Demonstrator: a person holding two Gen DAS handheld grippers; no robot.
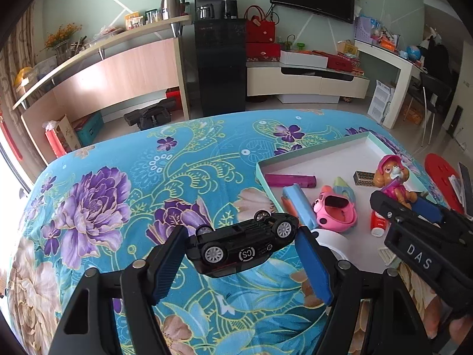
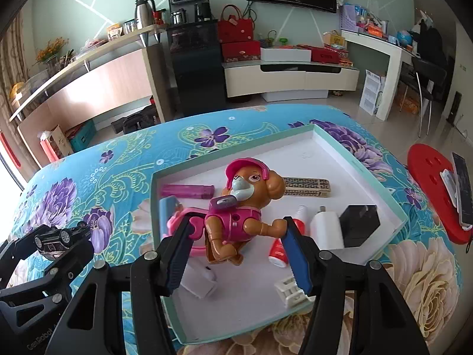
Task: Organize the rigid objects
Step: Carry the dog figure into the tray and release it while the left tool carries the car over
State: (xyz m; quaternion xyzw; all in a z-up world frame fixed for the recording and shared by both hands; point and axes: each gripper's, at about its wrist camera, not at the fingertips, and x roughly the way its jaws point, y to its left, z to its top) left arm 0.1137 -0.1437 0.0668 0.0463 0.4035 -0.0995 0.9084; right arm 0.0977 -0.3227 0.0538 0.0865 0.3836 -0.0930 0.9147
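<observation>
Left gripper (image 1: 241,259): fingers clamped on black toy car (image 1: 242,244), held wheels-up above floral tabletop (image 1: 118,162), just left of tray (image 2: 354,162).
Right gripper (image 2: 233,247): fingers clamped on pup figure (image 2: 241,207), over tray floor.
Advice: lower pup into bare tray area, clear of red tube (image 2: 279,251); then bring car over rim.

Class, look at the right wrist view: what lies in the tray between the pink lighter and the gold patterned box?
The dog figure stands between the pink lighter and the gold patterned box, its head filling that stretch, in the right wrist view.
</observation>
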